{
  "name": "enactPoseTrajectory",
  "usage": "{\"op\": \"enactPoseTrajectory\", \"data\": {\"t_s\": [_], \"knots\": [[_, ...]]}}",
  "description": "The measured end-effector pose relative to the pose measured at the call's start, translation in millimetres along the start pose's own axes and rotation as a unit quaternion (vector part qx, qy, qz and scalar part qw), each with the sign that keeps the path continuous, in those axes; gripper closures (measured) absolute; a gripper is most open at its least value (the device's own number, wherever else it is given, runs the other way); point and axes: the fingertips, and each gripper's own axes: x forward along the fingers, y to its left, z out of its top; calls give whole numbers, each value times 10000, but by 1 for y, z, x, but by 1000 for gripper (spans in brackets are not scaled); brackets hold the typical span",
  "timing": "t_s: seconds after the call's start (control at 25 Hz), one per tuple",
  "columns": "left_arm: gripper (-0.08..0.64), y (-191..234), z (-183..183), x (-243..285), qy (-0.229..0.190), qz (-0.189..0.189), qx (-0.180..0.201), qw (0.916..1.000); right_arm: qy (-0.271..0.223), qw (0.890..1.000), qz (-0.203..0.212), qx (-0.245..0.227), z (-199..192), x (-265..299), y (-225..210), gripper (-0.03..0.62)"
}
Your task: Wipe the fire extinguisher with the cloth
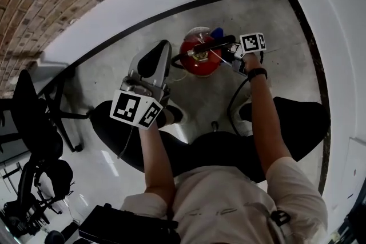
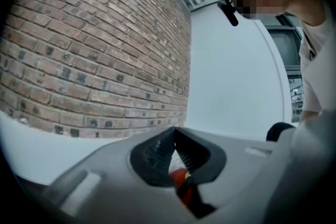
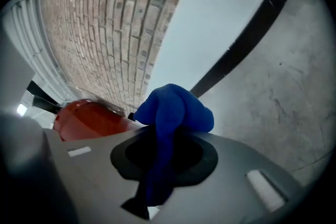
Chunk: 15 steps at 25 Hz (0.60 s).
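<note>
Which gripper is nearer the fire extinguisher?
Right. The right gripper, clamping the blue cloth, is at the top of the fire extinguisher; the left gripper hangs apart to its left, shut.

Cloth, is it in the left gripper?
No, the blue cloth is held in the right gripper, while the left gripper has its jaws closed tip to tip with nothing between them.

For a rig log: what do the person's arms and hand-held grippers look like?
The left hand-held gripper and right hand-held gripper have grey bodies with black jaw pads, ribbed on the left. The left cube and right cube are white with black square markers. Arms are bare below short pale sleeves; a black band circles the right wrist.
</note>
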Motion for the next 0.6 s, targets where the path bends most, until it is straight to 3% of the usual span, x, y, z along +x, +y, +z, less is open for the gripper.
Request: {"op": "enactPoseTrajectory", "data": {"t_s": [0.36,0.6], "knots": [[558,31,-42,22,420,219,-167,9987,487,9845,-1633,418,-61,29,-149,522],[558,43,-48,26,568,293,-33,9980,1424,9680,-2030,-392,-69,33,-169,522]]}}
